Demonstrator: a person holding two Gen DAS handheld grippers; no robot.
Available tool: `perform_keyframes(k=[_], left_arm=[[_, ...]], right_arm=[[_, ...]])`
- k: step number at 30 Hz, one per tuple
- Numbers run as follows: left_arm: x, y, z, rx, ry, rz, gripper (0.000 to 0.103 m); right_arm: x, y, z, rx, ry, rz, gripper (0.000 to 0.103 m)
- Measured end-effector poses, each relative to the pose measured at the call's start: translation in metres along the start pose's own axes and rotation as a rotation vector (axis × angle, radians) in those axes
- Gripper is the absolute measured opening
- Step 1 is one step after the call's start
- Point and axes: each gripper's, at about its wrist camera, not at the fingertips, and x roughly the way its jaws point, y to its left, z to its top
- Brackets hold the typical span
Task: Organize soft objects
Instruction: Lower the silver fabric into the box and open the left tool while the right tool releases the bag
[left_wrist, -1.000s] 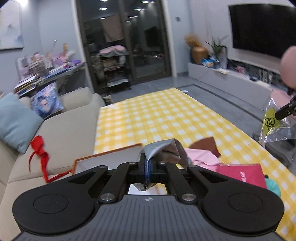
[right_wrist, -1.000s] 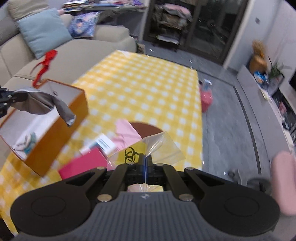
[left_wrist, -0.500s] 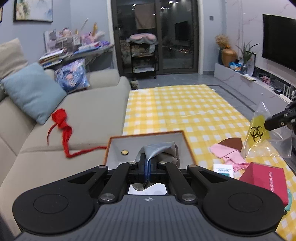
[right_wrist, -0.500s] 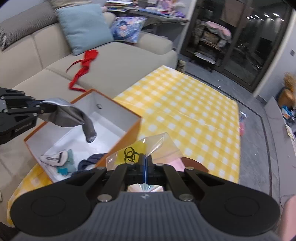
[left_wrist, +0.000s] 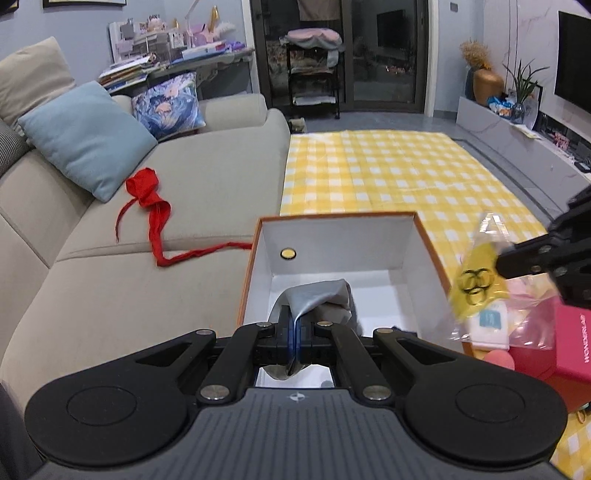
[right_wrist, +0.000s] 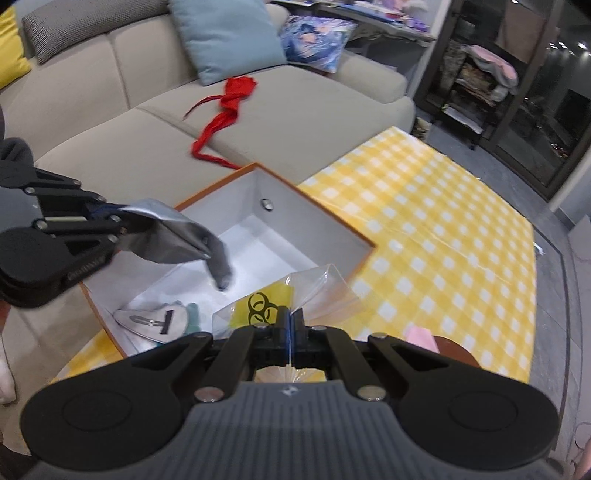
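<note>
On the far left, a beige sofa (left_wrist: 110, 295) carries a light blue cushion (left_wrist: 86, 138), a blue patterned cushion (left_wrist: 168, 103) and a red cloth strip (left_wrist: 155, 218). The strip trails across the seat to the outer wall of the box.

The left gripper (right_wrist: 122, 218) has its jaws pressed together on a grey sock (right_wrist: 177, 236). In the right wrist view the sock juts out past the fingers, its free end drooping inside the open box with its tip low over the white floor. Whether the tip touches the floor cannot be determined.

The orange box (left_wrist: 428, 243) is open-topped with a white interior and stands at the near edge of the table, hard against the sofa. A small round metal fitting (left_wrist: 288, 253) sits on its far inner wall. On the box floor lies a grey and white sock with dark markings (right_wrist: 155, 319), with a teal item (right_wrist: 192, 314) just beside it.

The right gripper (right_wrist: 290, 321) has its jaws closed on a clear plastic bag (right_wrist: 280, 295) bearing a yellow panel and a black biohazard symbol. The bag is held in the air at the box's near right corner, partly over the rim.

The yellow checked tablecloth (left_wrist: 388, 173) covers the table beyond and to the right of the box. On the right, beside the box, lie a magenta box (left_wrist: 576, 347), a pink cloth (right_wrist: 419, 338) and a brown round item (right_wrist: 456, 350), the latter two largely hidden by the gripper body.
</note>
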Motion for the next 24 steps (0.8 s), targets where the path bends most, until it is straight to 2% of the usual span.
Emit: perform_keyframes(k=[11,24], left_arm=[[0.025,0.005,-0.008,0.023,0.094,0.026,0.001],[0.059,-0.013,-0.022,0.143,0.175,0.064,0.002]], right_arm=[[0.062,0.030,0.020,-0.040,0.057,0.109,0.000],[0.125,0.033,0.025,-0.027,0.158,0.135,0.000]])
